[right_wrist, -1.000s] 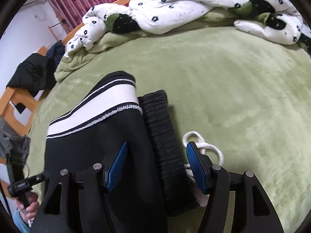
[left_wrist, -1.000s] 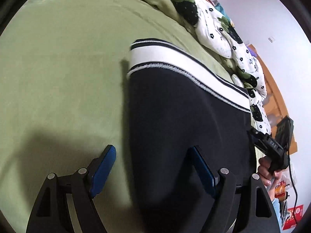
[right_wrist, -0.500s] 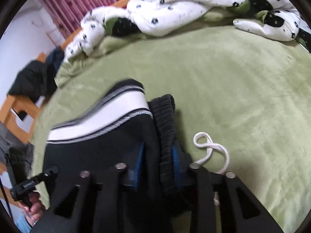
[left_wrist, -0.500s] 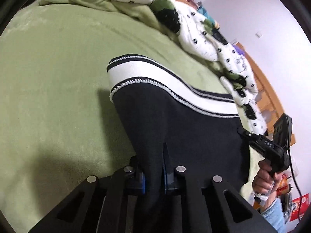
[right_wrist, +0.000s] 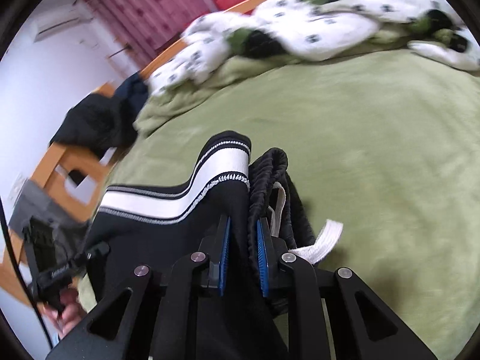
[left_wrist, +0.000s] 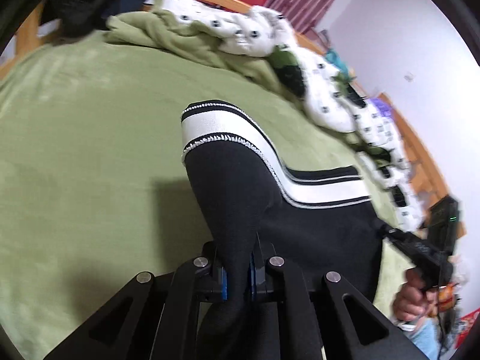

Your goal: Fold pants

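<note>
Fingers of the left gripper are pinching shut on black fabric of the pants; the right gripper is clamping the near edge by the elastic waistband, white drawstring trailing right. Pants are lying on the green bedspread, stretching far from both grippers, striped cuff at the far end, slack sagging between the grips. No readable writing or brands.

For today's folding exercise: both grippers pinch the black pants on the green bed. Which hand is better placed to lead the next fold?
Probably the right gripper: it clamps the pants by the waistband, beside bare bed. The left gripper holds only the side edge.
</note>
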Tool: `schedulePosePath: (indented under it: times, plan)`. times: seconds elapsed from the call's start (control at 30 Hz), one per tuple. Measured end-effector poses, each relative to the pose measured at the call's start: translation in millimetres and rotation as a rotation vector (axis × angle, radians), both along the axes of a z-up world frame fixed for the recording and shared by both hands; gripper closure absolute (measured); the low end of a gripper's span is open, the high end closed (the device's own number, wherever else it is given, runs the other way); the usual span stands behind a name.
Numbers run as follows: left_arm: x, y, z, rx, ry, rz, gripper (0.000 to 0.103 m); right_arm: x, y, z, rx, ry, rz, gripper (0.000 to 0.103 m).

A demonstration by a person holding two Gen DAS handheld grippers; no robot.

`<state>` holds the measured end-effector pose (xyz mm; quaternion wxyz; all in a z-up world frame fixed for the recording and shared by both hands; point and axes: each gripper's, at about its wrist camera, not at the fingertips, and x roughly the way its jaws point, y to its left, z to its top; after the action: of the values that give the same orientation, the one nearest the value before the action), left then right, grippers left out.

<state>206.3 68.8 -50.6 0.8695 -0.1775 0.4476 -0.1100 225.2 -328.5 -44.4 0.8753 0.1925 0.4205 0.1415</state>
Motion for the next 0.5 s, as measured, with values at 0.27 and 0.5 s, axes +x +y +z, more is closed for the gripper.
schedulePosePath:
  times: [0.27, 0.5]
  plan:
    - [28.1, 8.1, -68.2, 0.11, 0.204, 0.027, 0.045, 12.0, 12.7, -43.9, -0.256, 0.069, 0.026, 0.079]
    - [32.9, 32.4, -51.7, 0.011, 0.16, 0.128, 0.038, 23.4, 31.4, -15.0, -0.247, -0.031, 0.019, 0.07]
